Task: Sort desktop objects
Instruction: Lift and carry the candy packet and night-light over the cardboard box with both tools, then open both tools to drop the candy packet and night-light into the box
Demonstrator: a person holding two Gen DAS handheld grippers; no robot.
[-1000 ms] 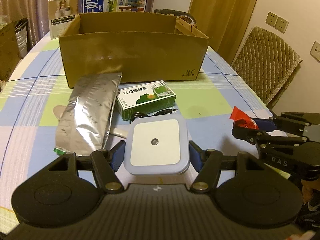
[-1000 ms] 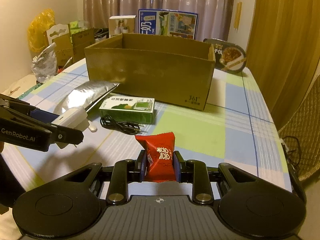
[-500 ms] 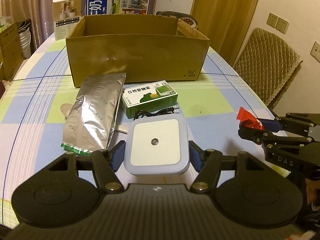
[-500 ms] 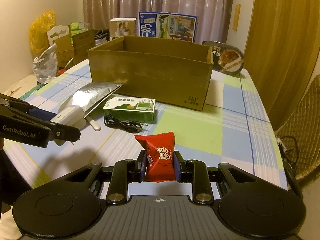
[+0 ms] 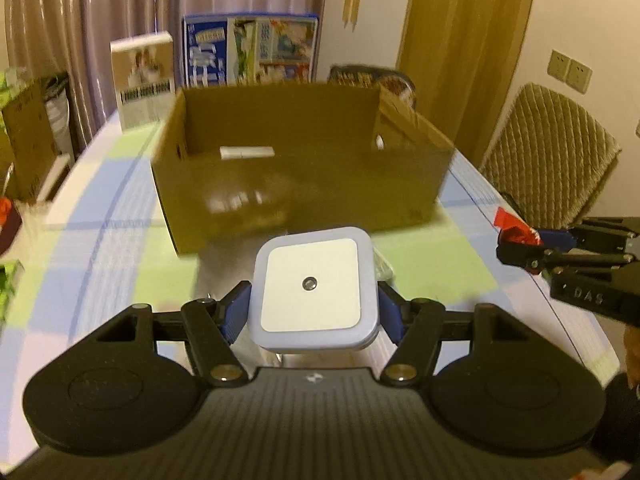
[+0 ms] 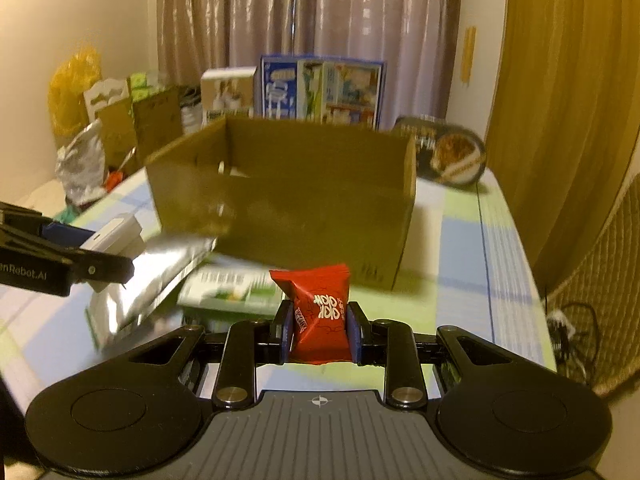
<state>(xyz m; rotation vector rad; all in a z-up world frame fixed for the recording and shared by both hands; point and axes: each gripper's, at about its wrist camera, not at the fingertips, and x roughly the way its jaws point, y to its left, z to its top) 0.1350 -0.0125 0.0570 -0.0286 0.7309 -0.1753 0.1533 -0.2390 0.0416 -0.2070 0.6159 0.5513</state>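
Left wrist view: cardboard box nearer than before, left tongs pinching night light.

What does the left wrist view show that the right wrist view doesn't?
Left wrist only: the box's floor with a white item lying in it, wall sockets, and a quilted chair.

Right wrist only: the silver pouch and green carton on the table before the box, a yellow bag, and a noodle bowl seen clearly.

Both: the cardboard box, the left gripper shut on the white square device, the right gripper shut on the red packet.
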